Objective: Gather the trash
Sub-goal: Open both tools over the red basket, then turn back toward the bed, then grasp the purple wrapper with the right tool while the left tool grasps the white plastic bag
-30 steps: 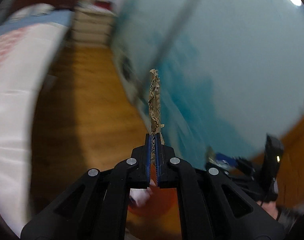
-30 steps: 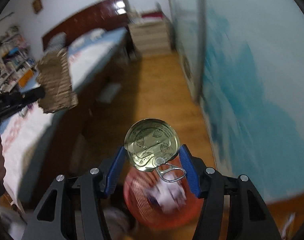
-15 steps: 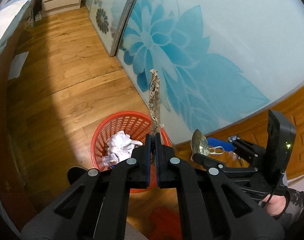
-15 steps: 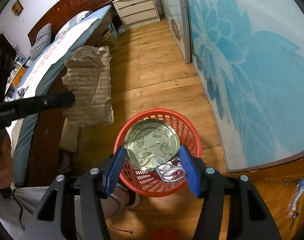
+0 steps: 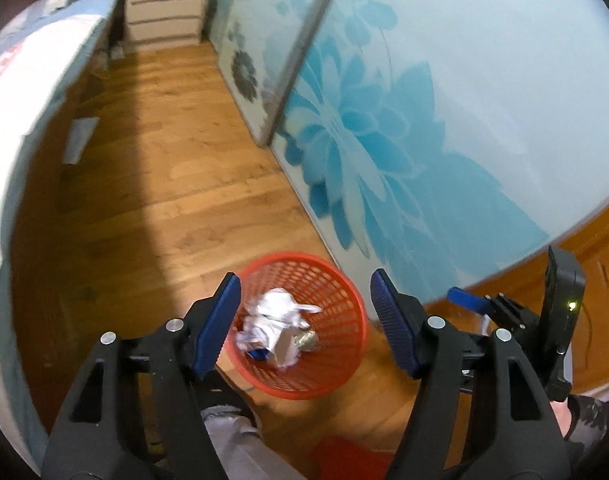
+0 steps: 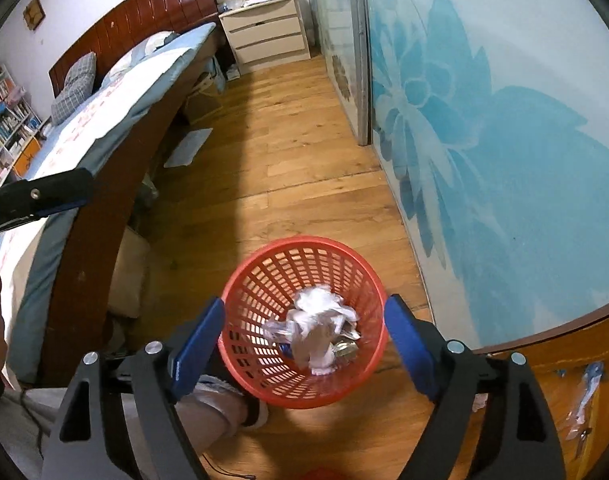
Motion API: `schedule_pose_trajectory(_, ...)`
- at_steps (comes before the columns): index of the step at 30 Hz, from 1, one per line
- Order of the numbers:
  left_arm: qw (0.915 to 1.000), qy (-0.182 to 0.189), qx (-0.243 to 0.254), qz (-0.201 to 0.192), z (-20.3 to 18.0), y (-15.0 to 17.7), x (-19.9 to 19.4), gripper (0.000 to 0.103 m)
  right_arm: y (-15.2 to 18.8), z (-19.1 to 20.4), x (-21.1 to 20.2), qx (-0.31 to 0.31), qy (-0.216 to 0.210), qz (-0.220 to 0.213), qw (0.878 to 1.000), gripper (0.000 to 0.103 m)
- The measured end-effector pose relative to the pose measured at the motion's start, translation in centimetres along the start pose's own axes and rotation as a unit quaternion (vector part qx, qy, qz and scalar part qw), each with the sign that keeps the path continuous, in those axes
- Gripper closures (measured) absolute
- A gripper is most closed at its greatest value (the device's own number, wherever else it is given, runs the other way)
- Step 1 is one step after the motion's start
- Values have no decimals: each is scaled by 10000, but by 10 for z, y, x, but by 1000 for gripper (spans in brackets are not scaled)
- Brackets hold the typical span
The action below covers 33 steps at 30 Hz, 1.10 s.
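A red mesh basket (image 5: 336,276) (image 6: 260,276) stands on the wooden floor beside the glass door. In it lie crumpled white paper (image 5: 278,310) (image 6: 318,302), a brown cardboard piece (image 6: 312,342) (image 5: 286,346) and a shiny can lid (image 6: 344,349) (image 5: 307,340). My left gripper (image 5: 304,322) is open and empty above the basket. My right gripper (image 6: 304,342) is open and empty above the basket too. The left gripper also shows at the left edge of the right wrist view (image 6: 36,198), and the right gripper at the right of the left wrist view (image 5: 504,308).
A bed (image 6: 116,92) with a dark wooden frame runs along the left. A white nightstand (image 6: 264,28) stands at the far end. A glass sliding door (image 6: 484,120) with blue flowers is on the right. My leg and shoe (image 6: 240,404) are beside the basket.
Both grippers opened. The cardboard piece dropped from the left one and the can lid from the right one into the basket.
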<state>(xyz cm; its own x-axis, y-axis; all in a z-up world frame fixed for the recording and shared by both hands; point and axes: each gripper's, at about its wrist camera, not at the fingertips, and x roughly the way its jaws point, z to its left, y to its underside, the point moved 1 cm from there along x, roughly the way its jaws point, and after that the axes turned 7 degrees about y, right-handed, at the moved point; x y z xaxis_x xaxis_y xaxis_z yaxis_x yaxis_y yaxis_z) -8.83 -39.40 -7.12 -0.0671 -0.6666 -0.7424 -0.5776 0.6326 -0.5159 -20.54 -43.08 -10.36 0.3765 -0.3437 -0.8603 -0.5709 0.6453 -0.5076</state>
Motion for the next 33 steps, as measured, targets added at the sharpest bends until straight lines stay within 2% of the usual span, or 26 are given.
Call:
schedule_pose_trajectory(5, 9970, -327, -348, -615, 35, -5, -59, 27, -21, 37, -12, -293, -287, -214, 9989, 18)
schedule_pose_trajectory(9, 9858, -704, -833, -1273, 86, -2, -123, 25, -57, 101, -27, -577, -773, -405, 9945, 18)
schedule_pose_trajectory(10, 9807, -875, -974, -1452, 101, 1, -141, 25, -64, 114, -31, -664, -842, -469, 9931, 18)
schedule_pose_trajectory(12, 9690, -1155, -1283, -1764, 132, 11, -174, 25, -87, 166, -44, -1004, -1121, -691, 9862, 18)
schedule_pose_trajectory(15, 9450, -1494, -1904, -2200, 184, 32, -224, 25, -111, 231, -57, -1411, -1424, -911, 9755, 14)
schedule_pose_trajectory(18, 9147, -1802, -2531, -2585, 236, 62, -273, 24, -137, 332, -65, -2149, -1779, -1087, 9541, 14)
schedule_pose_trajectory(19, 9046, -1952, -2699, -2661, 253, 74, -288, 24, -141, 353, -65, -2317, -1829, -1108, 9490, 15)
schedule_pose_trajectory(23, 8788, -2368, -3049, -2806, 302, 110, -331, 24, -156, 488, -51, -3263, -2142, -1004, 9152, 26)
schedule_pose_trajectory(24, 8691, -2477, -3175, -2872, 313, 124, -342, 24, -155, 529, -42, -3568, -2137, -1046, 9034, 30)
schedule_pose_trajectory(25, 8643, -2521, -3242, -2904, 319, 131, -347, 24, -152, 552, -38, -3732, -2120, -1092, 8966, 31)
schedule_pose_trajectory(26, 8611, -2539, -3314, -2904, 325, 137, -351, 24, -149, 587, -28, -3993, -2157, -1085, 8844, 31)
schedule_pose_trajectory(27, 8603, -2503, -3385, -2875, 333, 143, -354, 24, -144, 609, -22, -4130, -2183, -1081, 8775, 37)
schedule_pose_trajectory(29, 8569, -2450, -3487, -2899, 344, 155, -362, 24, -132, 663, 1, -4490, -1987, -1181, 8631, 39)
schedule_pose_trajectory(31, 8503, -2506, -3578, -2935, 351, 166, -368, 24, -119, 702, 29, -4716, -1837, -1070, 8558, 41)
schedule_pose_trajectory(33, 8448, -2447, -3723, -2963, 359, 176, -374, 24, -112, 729, 47, -4787, -1680, -1079, 8550, 42)
